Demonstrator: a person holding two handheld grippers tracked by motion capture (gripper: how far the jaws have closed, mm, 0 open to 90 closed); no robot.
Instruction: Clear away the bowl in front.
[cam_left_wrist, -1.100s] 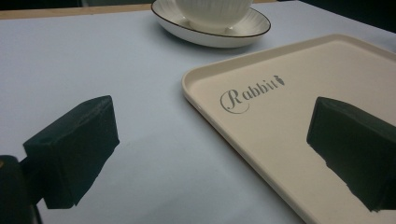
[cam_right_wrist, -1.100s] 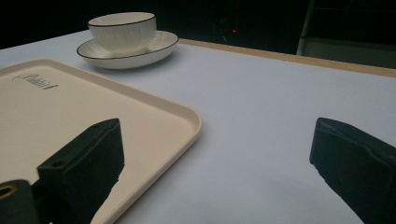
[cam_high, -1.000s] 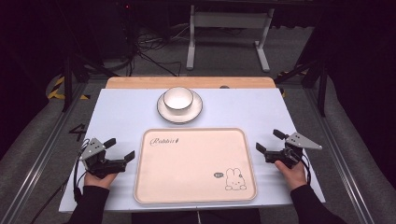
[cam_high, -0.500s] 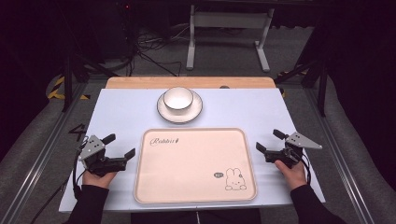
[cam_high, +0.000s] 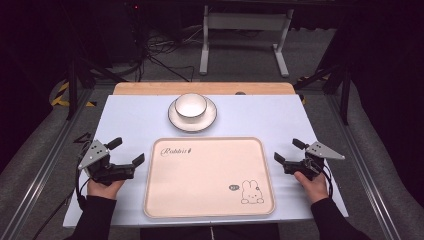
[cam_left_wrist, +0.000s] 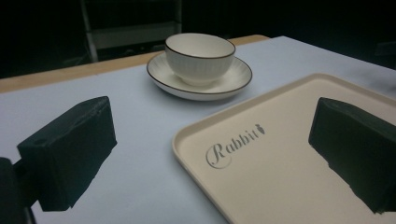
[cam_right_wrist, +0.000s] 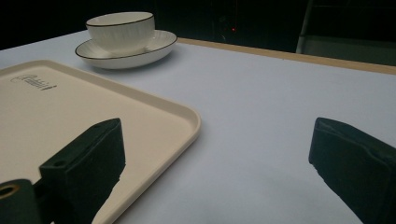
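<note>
A cream tray (cam_high: 210, 170) with a "Rabbit" word and a small rabbit drawing lies at the table's near middle. Behind it, a white bowl (cam_high: 190, 105) with a dark rim stands on a matching saucer (cam_high: 210, 119). My left gripper (cam_high: 127, 151) rests open just left of the tray, with nothing between its jaws. My right gripper (cam_high: 287, 150) rests open just right of the tray, also holding nothing. The left gripper view looks past my left gripper (cam_left_wrist: 212, 121) to the tray's corner (cam_left_wrist: 280, 154) and the bowl (cam_left_wrist: 200, 53). Beyond my right gripper (cam_right_wrist: 217, 135) are the tray's corner (cam_right_wrist: 70, 107), the bowl (cam_right_wrist: 120, 28) and the saucer (cam_right_wrist: 154, 46).
The pale blue-white tabletop (cam_high: 260, 120) ends in a wooden strip (cam_high: 200, 88) at the back. A metal stand (cam_high: 245, 30) and floor cables (cam_high: 155, 55) lie beyond it in the dark. Metal rails (cam_high: 45, 165) run along both table sides.
</note>
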